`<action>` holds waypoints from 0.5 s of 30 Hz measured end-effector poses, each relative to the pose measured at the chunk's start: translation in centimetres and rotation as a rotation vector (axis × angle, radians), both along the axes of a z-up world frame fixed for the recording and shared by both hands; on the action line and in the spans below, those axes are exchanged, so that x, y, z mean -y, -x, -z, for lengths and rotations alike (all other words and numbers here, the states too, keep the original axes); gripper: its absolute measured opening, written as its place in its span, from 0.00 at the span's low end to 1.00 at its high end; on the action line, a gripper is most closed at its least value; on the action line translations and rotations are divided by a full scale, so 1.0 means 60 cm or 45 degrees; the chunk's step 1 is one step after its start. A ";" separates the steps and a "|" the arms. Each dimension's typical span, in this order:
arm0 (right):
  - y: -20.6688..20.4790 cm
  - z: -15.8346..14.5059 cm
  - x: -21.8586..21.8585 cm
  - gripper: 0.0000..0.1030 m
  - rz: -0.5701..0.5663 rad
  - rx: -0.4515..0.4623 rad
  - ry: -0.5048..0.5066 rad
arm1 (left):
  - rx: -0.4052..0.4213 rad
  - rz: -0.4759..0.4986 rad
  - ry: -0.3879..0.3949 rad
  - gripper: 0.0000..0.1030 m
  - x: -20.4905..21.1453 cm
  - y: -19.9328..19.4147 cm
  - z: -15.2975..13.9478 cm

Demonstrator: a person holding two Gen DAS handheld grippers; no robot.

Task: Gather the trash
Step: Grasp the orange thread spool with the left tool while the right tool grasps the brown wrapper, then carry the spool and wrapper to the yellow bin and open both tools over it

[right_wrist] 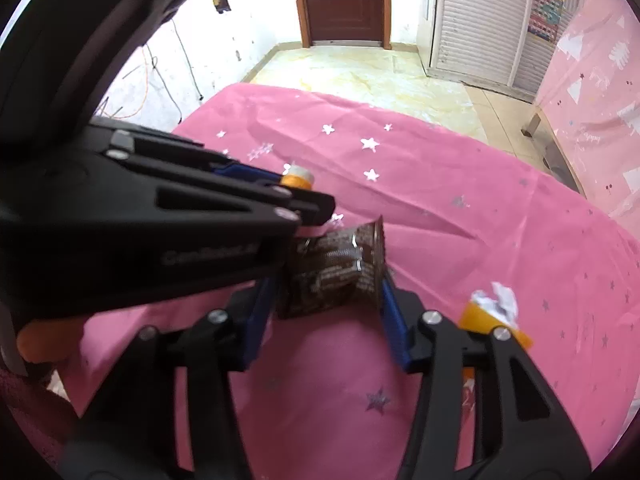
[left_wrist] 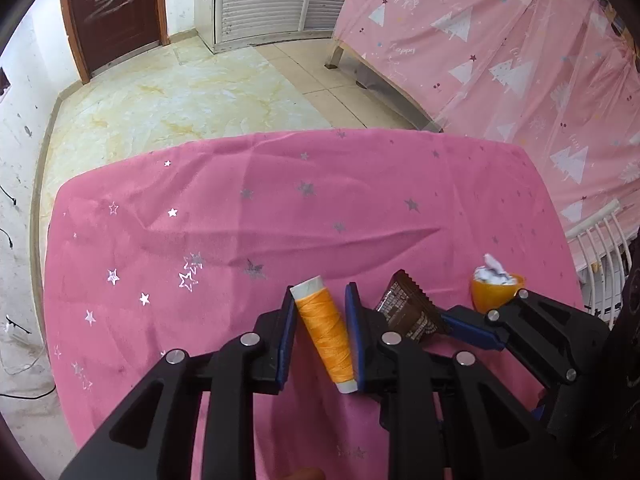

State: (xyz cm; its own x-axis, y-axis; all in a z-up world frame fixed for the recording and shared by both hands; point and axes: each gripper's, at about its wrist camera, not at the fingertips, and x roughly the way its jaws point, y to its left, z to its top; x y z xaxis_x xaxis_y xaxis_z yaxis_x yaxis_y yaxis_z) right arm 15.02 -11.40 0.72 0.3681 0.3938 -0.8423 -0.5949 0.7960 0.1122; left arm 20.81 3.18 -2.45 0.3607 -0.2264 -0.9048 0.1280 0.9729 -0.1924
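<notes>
An orange thread spool point(left_wrist: 326, 332) lies on the pink star tablecloth point(left_wrist: 240, 220) between the fingers of my left gripper point(left_wrist: 320, 300), which is open around it with small gaps either side. A brown snack wrapper point(right_wrist: 334, 272) sits between the blue pads of my right gripper point(right_wrist: 328, 288), whose pads touch both its sides. The wrapper also shows in the left wrist view point(left_wrist: 408, 308). An orange cup point(left_wrist: 496, 290) stuffed with crumpled white paper stands to the right; it shows in the right wrist view point(right_wrist: 486, 316) beside the right finger.
The table's far edge drops to a marbled tile floor point(left_wrist: 180, 92). A pink tree-print curtain point(left_wrist: 520, 60) hangs at the right. A white rack point(left_wrist: 604, 248) stands beyond the table's right edge. The left gripper body point(right_wrist: 160, 216) crowds the right wrist view.
</notes>
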 end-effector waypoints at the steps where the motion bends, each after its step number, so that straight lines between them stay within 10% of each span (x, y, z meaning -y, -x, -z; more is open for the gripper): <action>1: 0.005 -0.001 0.003 0.43 -0.003 -0.002 -0.004 | 0.003 0.002 -0.007 0.16 0.001 0.006 0.000; 15: 0.012 -0.021 0.056 0.38 0.045 0.005 -0.093 | 0.103 -0.044 -0.088 0.12 0.018 0.034 -0.048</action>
